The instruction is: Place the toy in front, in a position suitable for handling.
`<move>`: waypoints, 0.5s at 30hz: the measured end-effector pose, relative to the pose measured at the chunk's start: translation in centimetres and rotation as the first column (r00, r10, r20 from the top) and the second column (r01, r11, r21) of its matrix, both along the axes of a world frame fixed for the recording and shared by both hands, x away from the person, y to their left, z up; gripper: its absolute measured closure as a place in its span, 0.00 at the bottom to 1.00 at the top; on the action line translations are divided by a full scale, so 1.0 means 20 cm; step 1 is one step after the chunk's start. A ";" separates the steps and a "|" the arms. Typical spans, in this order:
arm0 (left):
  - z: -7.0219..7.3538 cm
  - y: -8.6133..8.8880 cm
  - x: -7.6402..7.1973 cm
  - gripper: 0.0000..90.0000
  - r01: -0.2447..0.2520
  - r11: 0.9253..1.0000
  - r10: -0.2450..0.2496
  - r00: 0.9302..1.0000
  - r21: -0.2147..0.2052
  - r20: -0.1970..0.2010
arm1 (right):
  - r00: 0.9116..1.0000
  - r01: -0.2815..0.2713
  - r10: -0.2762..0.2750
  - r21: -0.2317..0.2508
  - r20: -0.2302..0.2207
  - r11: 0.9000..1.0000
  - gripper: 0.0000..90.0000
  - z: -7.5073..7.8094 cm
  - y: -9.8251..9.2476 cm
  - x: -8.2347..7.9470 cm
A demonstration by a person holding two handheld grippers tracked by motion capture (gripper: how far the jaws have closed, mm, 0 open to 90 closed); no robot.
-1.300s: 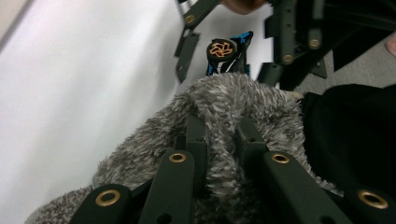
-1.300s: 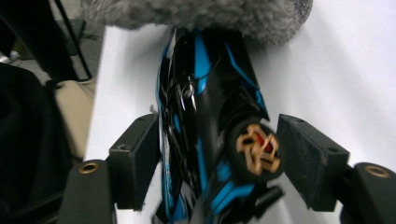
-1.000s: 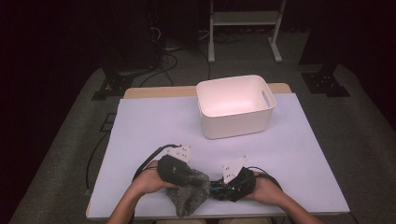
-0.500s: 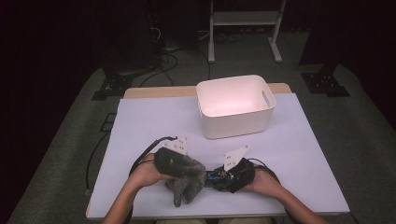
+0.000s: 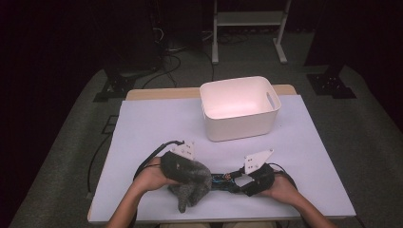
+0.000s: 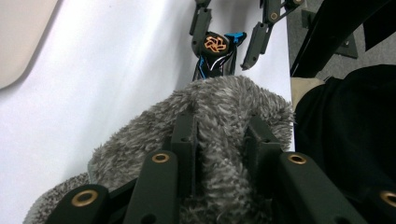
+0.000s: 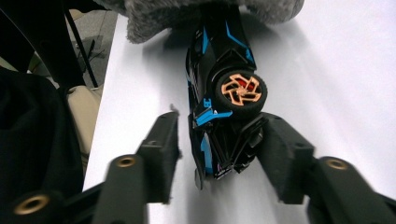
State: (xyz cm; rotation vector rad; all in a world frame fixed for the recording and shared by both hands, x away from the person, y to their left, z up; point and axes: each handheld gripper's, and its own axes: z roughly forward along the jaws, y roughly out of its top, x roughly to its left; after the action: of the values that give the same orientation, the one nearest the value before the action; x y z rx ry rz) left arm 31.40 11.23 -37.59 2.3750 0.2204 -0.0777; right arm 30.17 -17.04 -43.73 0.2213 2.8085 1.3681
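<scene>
High view: grey fuzzy cloth (image 5: 190, 183) lies at the table's near edge, draped over the left gripper (image 5: 177, 164); toy car (image 5: 223, 180) sits between cloth and right gripper (image 5: 242, 183); white bin (image 5: 239, 108) well beyond

Left gripper view: jaws buried in the cloth (image 6: 219, 140), clenched on a fold, just been easing wider

Right gripper view: jaws just been narrowing around the car's (image 7: 219, 107) rear, one pad touching, the other apart, so released

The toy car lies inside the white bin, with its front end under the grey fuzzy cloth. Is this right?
Not quite. The toy car lies on the white table sheet, not inside the white bin, which stands farther back; the high view shows this. Its front end does go under the grey fuzzy cloth.
</scene>
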 end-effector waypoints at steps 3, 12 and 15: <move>0.01 -0.02 0.00 0.74 0.001 1.000 -0.001 1.000 0.004 0.010 | 1.000 0.013 -0.012 -0.007 0.018 1.000 0.63 0.00 0.00 -0.01; 0.04 -0.14 0.00 0.88 0.034 0.999 -0.035 0.998 0.020 0.054 | 0.999 0.014 -0.014 -0.010 0.041 1.000 0.64 0.00 0.01 -0.02; 0.00 -0.24 -0.01 0.88 0.086 0.994 -0.091 0.994 0.072 0.056 | 0.999 0.016 -0.016 -0.007 0.043 1.000 0.64 0.00 0.01 -0.03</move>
State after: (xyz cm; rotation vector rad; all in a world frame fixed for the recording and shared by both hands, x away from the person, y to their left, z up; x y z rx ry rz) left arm 31.19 6.51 -37.58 2.4526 0.0907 -0.0421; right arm 29.65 -16.92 -43.68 0.2115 2.7708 1.3427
